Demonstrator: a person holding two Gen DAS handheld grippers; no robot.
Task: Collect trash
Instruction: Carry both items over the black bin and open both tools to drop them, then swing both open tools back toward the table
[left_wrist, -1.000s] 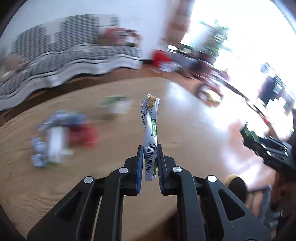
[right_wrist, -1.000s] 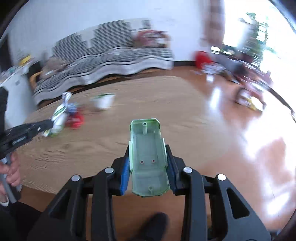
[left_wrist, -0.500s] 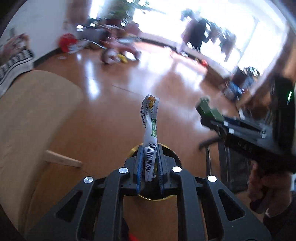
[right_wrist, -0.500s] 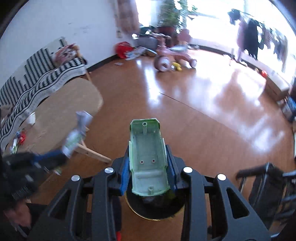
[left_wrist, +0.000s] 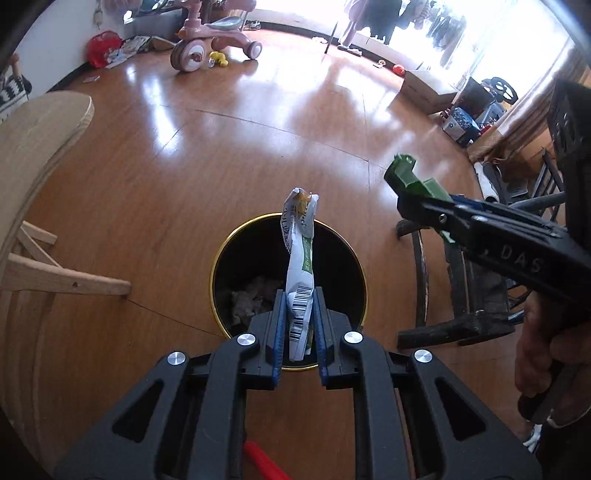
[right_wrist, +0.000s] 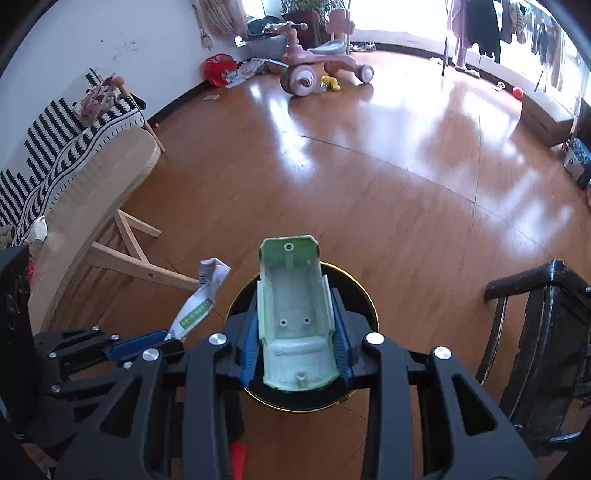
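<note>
My left gripper (left_wrist: 300, 325) is shut on a crumpled white and green wrapper (left_wrist: 301, 258) and holds it right above a black bin with a gold rim (left_wrist: 236, 254). Crumpled paper lies in the bin. My right gripper (right_wrist: 295, 339) is shut on a pale green plastic toy shell (right_wrist: 293, 314), also above the bin (right_wrist: 360, 291). In the left wrist view the right gripper (left_wrist: 417, 192) shows at the right with the green shell (left_wrist: 406, 173). In the right wrist view the left gripper (right_wrist: 162, 338) shows at the left with the wrapper (right_wrist: 199, 302).
The light wooden table (left_wrist: 33, 147) with its leg brace stands left of the bin. A black chair (right_wrist: 535, 332) stands at the right. A pink tricycle (right_wrist: 317, 62), a red basket (right_wrist: 219, 68) and boxes lie far off on the wooden floor. A striped sofa (right_wrist: 55, 147) is behind the table.
Both grippers have swung away from the table, carrying their items, and now hang over the bin. The bin is nearer and more central than half a second ago.
</note>
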